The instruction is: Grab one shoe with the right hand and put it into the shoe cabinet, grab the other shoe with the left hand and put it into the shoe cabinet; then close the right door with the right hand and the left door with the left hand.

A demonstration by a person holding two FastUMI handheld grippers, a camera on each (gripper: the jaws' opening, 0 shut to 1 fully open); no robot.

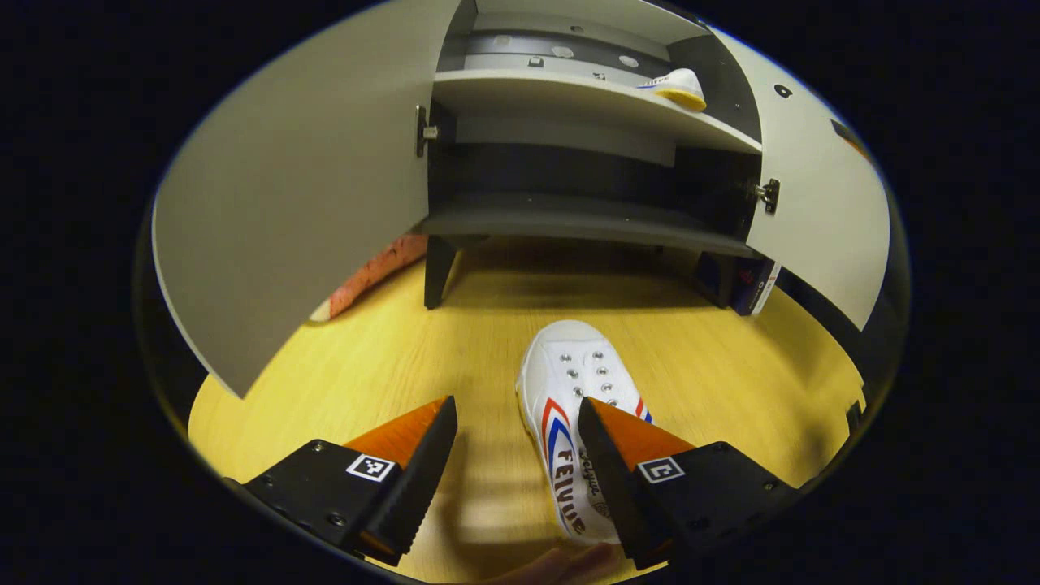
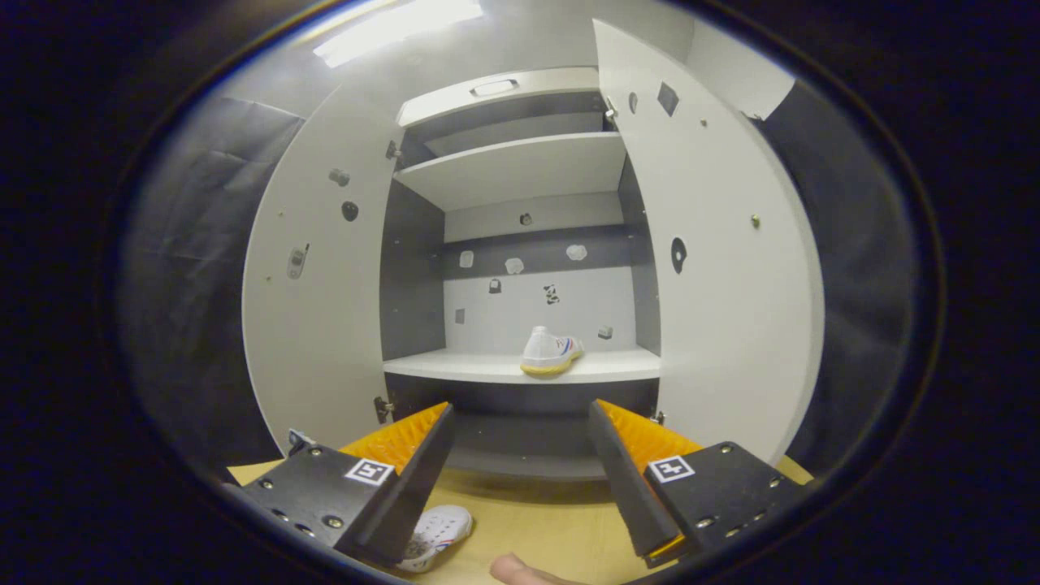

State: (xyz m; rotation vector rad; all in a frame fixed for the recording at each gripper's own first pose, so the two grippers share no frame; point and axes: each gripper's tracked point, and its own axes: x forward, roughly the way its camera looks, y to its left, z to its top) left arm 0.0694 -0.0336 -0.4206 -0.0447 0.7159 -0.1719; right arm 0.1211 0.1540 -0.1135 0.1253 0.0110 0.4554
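Observation:
A white shoe [image 1: 569, 422] with red and blue stripes lies on the wooden floor, toe toward the cabinet. My left gripper [image 1: 517, 443] hovers open above its heel end; the shoe lies under the right finger, not gripped. The other white shoe [image 2: 550, 352] stands on a middle shelf [image 2: 455, 367] of the grey shoe cabinet, also seen as the shoe [image 1: 681, 87] at top right of the left gripper view. My right gripper [image 2: 520, 443] is open and empty, facing the cabinet. The floor shoe's toe [image 2: 435, 532] peeks under its left finger.
Both cabinet doors stand wide open: the left door [image 1: 301, 187] and right door [image 1: 821, 211] in the left gripper view, left door [image 2: 317, 309] and right door [image 2: 715, 268] in the right gripper view. The cabinet stands on dark legs [image 1: 439, 272] over the floor [image 1: 390, 366].

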